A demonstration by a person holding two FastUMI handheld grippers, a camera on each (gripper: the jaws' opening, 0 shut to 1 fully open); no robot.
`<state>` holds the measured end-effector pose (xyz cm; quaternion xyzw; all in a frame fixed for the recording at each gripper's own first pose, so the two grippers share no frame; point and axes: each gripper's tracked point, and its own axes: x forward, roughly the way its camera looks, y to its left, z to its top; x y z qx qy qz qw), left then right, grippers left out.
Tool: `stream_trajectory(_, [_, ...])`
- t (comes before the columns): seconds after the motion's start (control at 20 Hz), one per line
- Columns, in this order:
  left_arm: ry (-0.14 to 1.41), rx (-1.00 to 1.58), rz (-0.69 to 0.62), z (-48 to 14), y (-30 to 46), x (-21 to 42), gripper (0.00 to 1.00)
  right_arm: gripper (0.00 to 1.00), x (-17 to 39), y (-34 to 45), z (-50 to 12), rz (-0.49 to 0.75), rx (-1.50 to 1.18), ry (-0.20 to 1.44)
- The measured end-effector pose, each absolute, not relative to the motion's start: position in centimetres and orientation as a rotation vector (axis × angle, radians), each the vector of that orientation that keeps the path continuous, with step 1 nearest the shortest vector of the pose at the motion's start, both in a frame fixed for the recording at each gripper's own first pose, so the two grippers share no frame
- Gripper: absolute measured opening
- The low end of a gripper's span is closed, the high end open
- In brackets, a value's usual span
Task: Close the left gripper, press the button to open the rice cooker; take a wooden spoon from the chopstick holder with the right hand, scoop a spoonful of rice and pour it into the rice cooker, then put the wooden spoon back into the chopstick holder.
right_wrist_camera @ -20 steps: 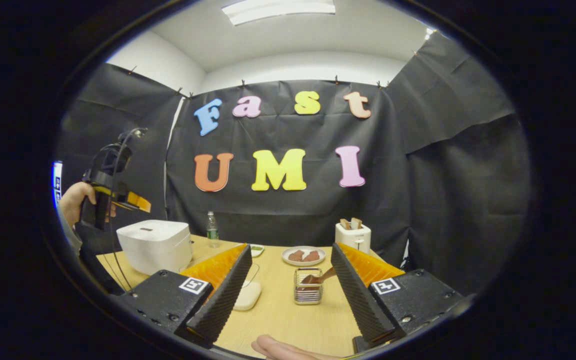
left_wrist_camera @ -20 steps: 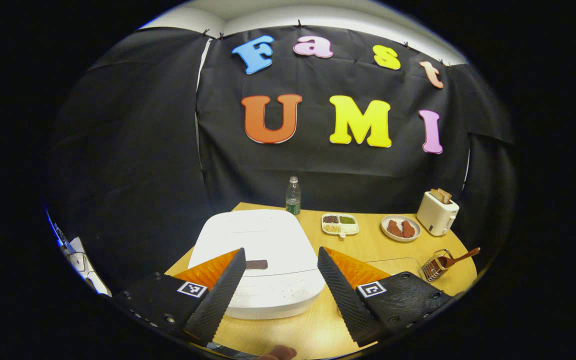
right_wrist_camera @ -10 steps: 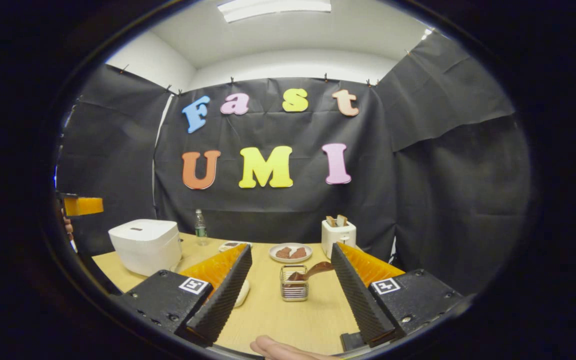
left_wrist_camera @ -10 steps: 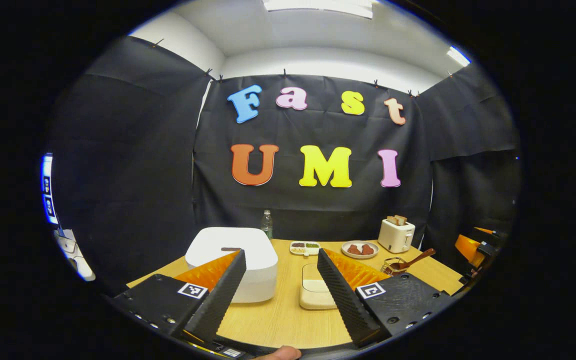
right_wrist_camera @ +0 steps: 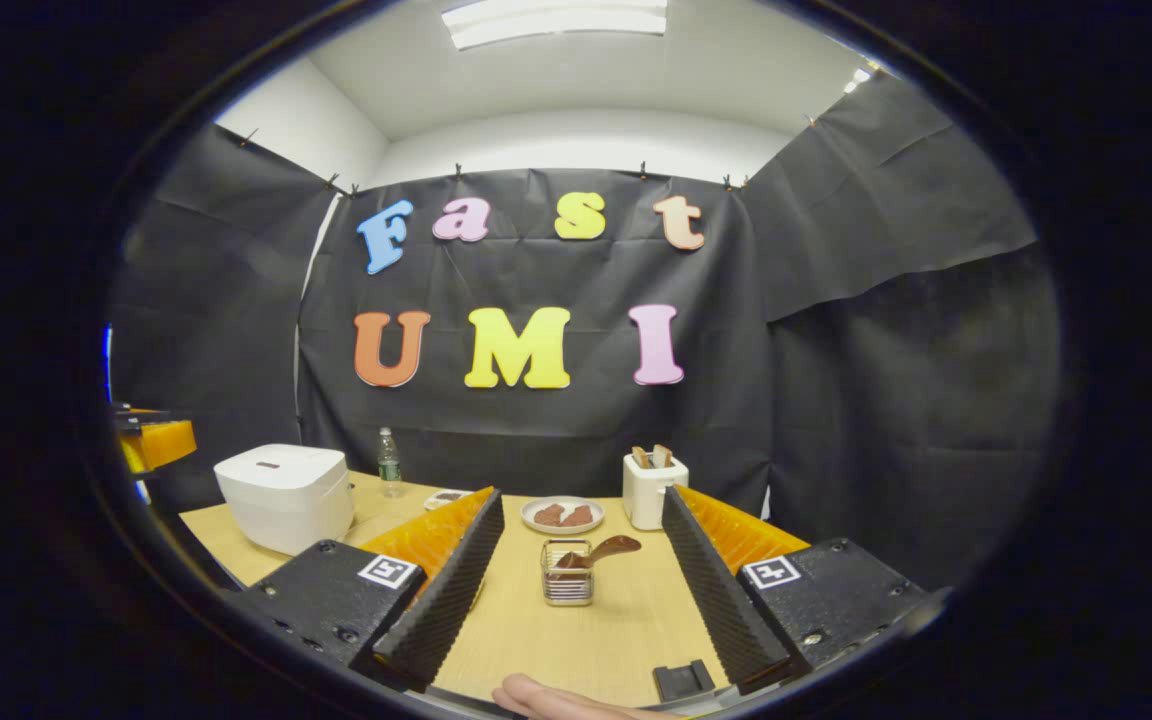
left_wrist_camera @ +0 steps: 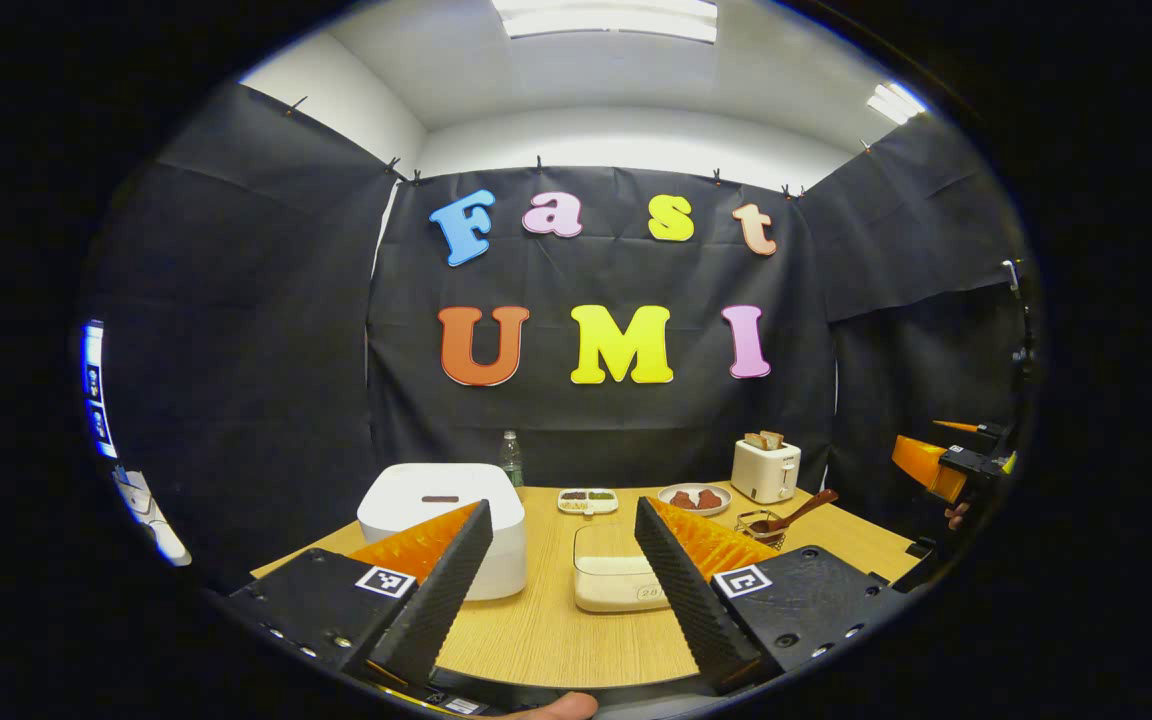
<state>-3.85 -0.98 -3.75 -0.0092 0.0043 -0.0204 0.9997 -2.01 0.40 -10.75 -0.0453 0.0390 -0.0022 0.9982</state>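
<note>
The white rice cooker [left_wrist_camera: 441, 515] stands with its lid down at the table's left, a dark button [left_wrist_camera: 439, 498] on top. My left gripper [left_wrist_camera: 561, 505] is open, held back from the table's near edge, with nothing between its fingers. A clear box of rice [left_wrist_camera: 611, 578] lies right of the cooker. The wire chopstick holder [right_wrist_camera: 568, 575] holds the wooden spoon [right_wrist_camera: 604, 549], its handle leaning right. My right gripper [right_wrist_camera: 583, 497] is open and empty, well short of the holder. The rice cooker [right_wrist_camera: 286, 495] also sits at the left in the right gripper view.
Along the back of the wooden table [left_wrist_camera: 556, 640] stand a water bottle [left_wrist_camera: 510, 460], a divided dish [left_wrist_camera: 587, 499], a plate of brown food [left_wrist_camera: 694, 497] and a white toaster [left_wrist_camera: 765, 468]. A small black piece [right_wrist_camera: 681, 680] lies at the table's near edge.
My left gripper has come down and back from above the rice cooker's lid to a level pose off the table's near edge. My right gripper has drawn back a little. Both stayed open.
</note>
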Motion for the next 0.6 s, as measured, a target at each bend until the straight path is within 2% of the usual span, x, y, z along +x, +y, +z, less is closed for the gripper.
stream_trajectory(0.3, [-0.004, -0.021, -0.022, -3.6, -0.7, -3.9, 0.93, 1.00, -2.4, -0.4, -9.5, -0.045, -0.085, 0.064])
stream_trajectory(0.6, [-0.002, -0.054, -0.025, -3.6, -0.2, -4.3, 0.93, 1.00, -2.4, 0.2, -9.6, -0.026, -0.080, 0.065])
